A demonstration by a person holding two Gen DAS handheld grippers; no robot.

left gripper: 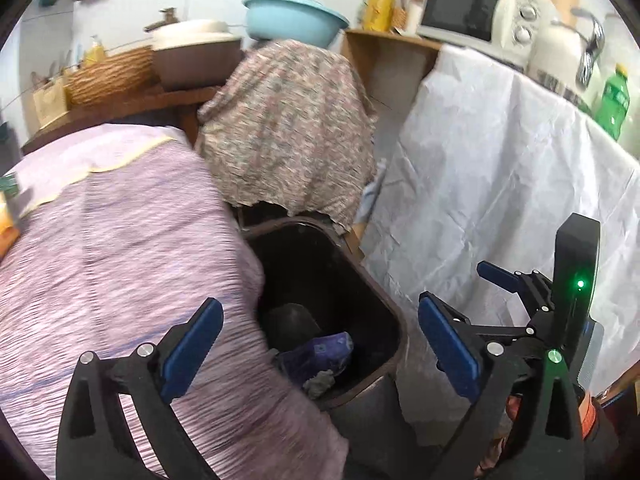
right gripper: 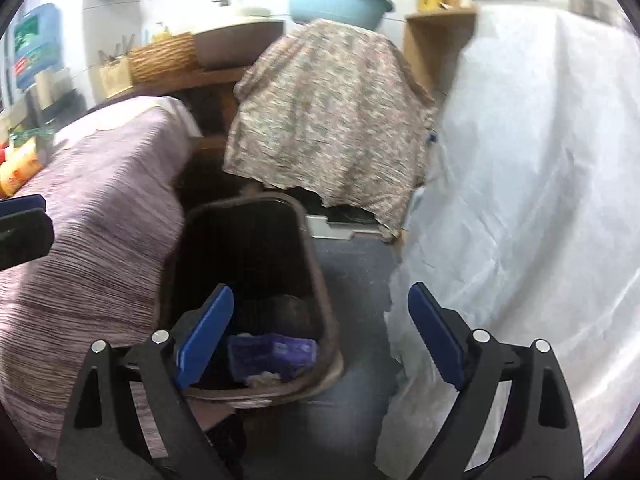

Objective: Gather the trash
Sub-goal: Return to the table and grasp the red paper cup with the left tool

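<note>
A dark brown trash bin [left gripper: 384,304] stands on the floor between cloth-covered furniture, also in the right wrist view [right gripper: 316,280]. Inside lie a purple wrapper [left gripper: 316,354] [right gripper: 272,354], a grey crumpled scrap [left gripper: 320,384] and a dark rounded object [left gripper: 292,320]. My left gripper [left gripper: 320,340] is open and empty above the bin. My right gripper [right gripper: 320,332] is open and empty, over the bin's near right rim. The right gripper also shows in the left wrist view [left gripper: 508,280], to the right of the bin.
A purple striped cloth [left gripper: 120,264] covers furniture on the left. A floral cloth [left gripper: 292,128] hangs behind the bin. A white sheet [left gripper: 500,184] drapes the right counter, with a microwave [left gripper: 464,12] and green bottle [left gripper: 614,100] on top. A blue basin [left gripper: 292,16] sits behind.
</note>
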